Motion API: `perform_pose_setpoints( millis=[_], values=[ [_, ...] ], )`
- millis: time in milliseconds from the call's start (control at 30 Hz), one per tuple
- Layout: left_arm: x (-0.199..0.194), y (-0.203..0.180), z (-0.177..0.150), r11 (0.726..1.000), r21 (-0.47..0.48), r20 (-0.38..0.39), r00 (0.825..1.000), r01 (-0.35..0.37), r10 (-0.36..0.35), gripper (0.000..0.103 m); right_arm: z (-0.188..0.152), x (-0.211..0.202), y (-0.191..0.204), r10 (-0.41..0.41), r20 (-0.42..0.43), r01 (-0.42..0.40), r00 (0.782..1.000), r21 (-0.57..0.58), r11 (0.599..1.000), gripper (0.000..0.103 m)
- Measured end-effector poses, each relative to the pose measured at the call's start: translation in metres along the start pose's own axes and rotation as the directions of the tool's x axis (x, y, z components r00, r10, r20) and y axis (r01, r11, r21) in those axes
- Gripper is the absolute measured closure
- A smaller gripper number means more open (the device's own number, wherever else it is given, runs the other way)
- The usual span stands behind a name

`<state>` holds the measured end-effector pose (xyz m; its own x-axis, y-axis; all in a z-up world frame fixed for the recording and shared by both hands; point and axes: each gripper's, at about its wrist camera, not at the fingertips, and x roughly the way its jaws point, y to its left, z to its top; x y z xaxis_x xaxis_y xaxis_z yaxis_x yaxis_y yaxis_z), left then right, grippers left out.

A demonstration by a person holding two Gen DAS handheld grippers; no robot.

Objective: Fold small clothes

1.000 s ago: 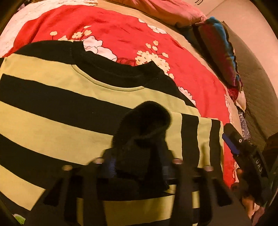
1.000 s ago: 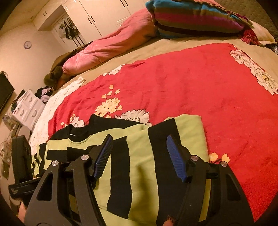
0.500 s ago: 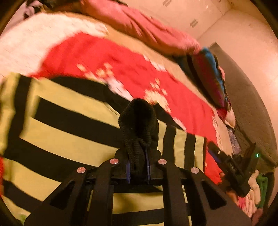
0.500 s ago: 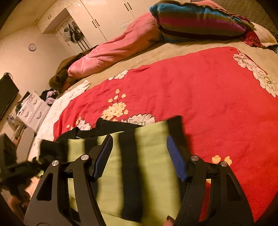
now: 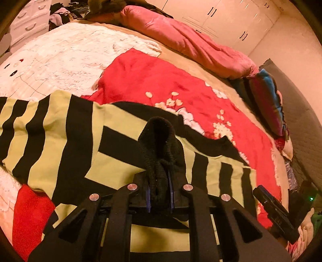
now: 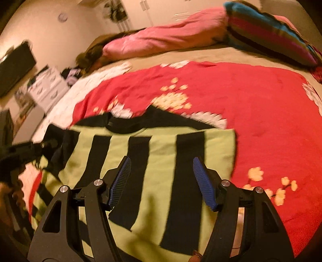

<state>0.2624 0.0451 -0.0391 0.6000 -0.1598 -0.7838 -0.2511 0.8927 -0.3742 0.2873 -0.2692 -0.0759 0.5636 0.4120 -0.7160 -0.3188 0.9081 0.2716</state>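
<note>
A green-and-black striped sweater (image 5: 60,145) lies front-up on the red floral blanket (image 5: 153,80). My left gripper (image 5: 159,193) is shut on the sweater's black knit cuff (image 5: 159,137), which bunches up out of the jaws and is lifted over the sweater's body. In the right wrist view the sweater (image 6: 157,145) shows its right sleeve folded in over the body. My right gripper (image 6: 161,181) hovers open above that folded sleeve with nothing between its blue pads (image 6: 120,179). The left gripper (image 6: 30,149) appears blurred at the left edge, the right gripper (image 5: 275,211) at the lower right.
A pink duvet (image 5: 181,38) and a striped pillow (image 6: 267,34) lie along the far side of the bed. A white blanket (image 5: 66,54) covers the left part. White drawers (image 6: 48,86) and wardrobe doors (image 5: 231,18) stand beyond the bed.
My left gripper closed on the black cuff, then lifted and carried it sideways over the sweater. The right gripper shifted and rolled, still open.
</note>
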Motion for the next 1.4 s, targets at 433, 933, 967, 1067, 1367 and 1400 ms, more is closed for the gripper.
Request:
perform_pose_setpoints(
  millis=[433, 933, 967, 1067, 1367, 1400],
  values=[
    [-0.017, 0.039, -0.005, 0.992, -0.018, 0.028, 0.991, -0.128, 0.128, 0.071, -0.021, 0.035, 0.006, -0.135, -0.156, 0.124, 0.979, -0.078, 0.989, 0.031],
    [0.011, -0.039, -0.026, 0.978, 0.202, -0.048, 0.996, -0.058, 0.069, 0.050, -0.012, 0.013, 0.014, -0.099, -0.060, 0.093, 0.993, -0.092, 0.991, 0.031],
    [0.020, -0.037, -0.028, 0.974, 0.210, -0.061, 0.993, -0.088, 0.103, 0.050, -0.013, 0.014, 0.016, -0.099, -0.065, 0.092, 0.993, -0.101, 0.991, 0.031],
    [0.034, -0.027, -0.029, 0.976, 0.187, -0.094, 0.987, -0.111, 0.130, 0.049, -0.017, 0.022, 0.016, -0.086, -0.108, 0.074, 0.990, -0.104, 0.992, 0.031],
    [0.030, -0.022, -0.032, 0.978, 0.184, -0.078, 0.990, -0.099, 0.115, 0.037, -0.024, 0.034, 0.014, -0.102, -0.155, 0.085, 0.983, -0.116, 0.990, 0.028],
    [0.029, -0.022, -0.033, 0.977, 0.181, -0.075, 0.989, -0.111, 0.126, 0.031, -0.024, 0.034, 0.014, -0.102, -0.155, 0.085, 0.983, -0.116, 0.990, 0.028]
  ],
)
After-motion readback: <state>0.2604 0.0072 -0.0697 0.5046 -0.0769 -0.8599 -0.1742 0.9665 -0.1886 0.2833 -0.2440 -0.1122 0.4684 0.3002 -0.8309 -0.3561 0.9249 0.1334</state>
